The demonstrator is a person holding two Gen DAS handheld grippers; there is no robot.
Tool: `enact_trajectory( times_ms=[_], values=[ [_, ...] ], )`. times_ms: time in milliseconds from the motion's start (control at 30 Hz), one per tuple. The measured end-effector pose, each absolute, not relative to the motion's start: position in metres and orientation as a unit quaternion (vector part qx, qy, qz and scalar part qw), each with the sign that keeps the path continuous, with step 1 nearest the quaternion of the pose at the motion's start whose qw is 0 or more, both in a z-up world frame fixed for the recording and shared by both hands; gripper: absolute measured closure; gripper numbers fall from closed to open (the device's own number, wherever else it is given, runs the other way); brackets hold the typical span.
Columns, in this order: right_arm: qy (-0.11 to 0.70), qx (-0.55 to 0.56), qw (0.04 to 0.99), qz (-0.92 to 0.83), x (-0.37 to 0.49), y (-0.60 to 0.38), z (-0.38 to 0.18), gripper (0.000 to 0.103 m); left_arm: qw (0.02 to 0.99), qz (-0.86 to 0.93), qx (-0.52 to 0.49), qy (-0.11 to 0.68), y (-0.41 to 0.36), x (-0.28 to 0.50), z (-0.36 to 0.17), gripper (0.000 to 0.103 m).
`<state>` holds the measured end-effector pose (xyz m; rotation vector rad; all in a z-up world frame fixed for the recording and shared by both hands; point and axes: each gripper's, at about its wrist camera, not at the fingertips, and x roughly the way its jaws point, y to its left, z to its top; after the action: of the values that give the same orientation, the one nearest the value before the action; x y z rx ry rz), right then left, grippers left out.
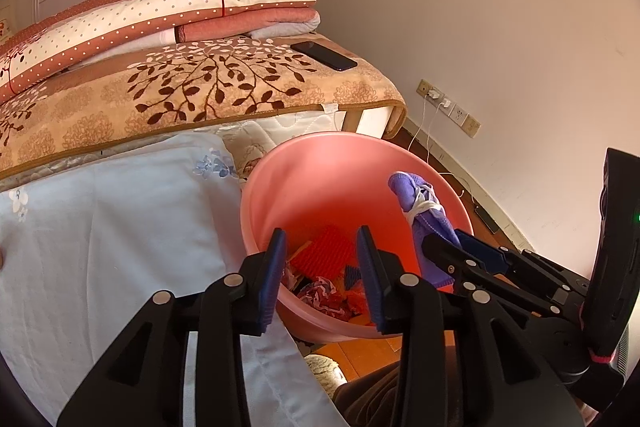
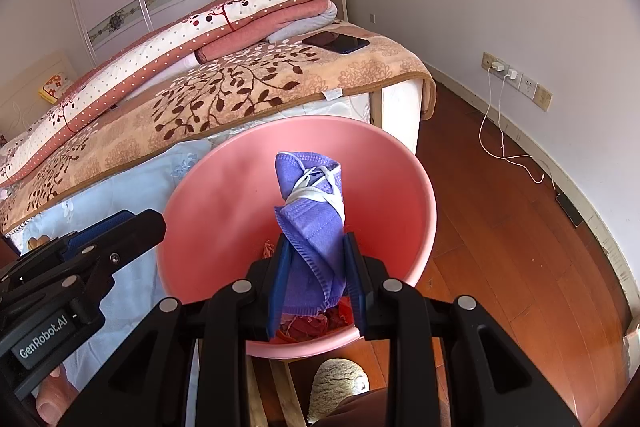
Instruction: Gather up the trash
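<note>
A pink plastic bin (image 1: 320,163) (image 2: 224,195) stands beside the bed, with red and patterned scraps (image 1: 324,291) at its bottom. My right gripper (image 2: 316,267) is shut on a rolled purple face mask (image 2: 312,211) tied with its white straps and holds it over the bin's opening. The mask (image 1: 420,203) and right gripper (image 1: 460,251) also show at the right in the left wrist view. My left gripper (image 1: 322,263) is open and empty above the bin's near rim. It appears at the left in the right wrist view (image 2: 120,227).
The bed with a leaf-patterned blanket (image 1: 200,91) and folded quilts (image 1: 160,19) is behind the bin. A black phone (image 1: 324,55) lies on the blanket. A pale blue sheet (image 1: 120,227) hangs to the left. Wall sockets with a white cable (image 2: 504,131) are over the wooden floor (image 2: 500,247).
</note>
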<state>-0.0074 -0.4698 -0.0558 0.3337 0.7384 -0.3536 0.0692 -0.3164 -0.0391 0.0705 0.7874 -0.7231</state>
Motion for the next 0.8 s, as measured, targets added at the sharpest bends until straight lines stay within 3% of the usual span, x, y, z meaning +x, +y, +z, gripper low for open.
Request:
enact_trajectory(
  times_ms=[333, 800],
  values=[
    [0.353, 0.164, 0.906, -0.168, -0.0077, -0.4705, -0.0575, 0.076, 0.861, -0.342, 0.027, 0.376, -0.3126, 0.0710, -0.0386, 0.066],
    [0.345, 0.159, 0.910, -0.165, -0.0127, -0.4635, -0.0532, 0.066, 0.864, -0.339, 0.025, 0.372, -0.3089, 0.0691, -0.0341, 0.066]
  ],
)
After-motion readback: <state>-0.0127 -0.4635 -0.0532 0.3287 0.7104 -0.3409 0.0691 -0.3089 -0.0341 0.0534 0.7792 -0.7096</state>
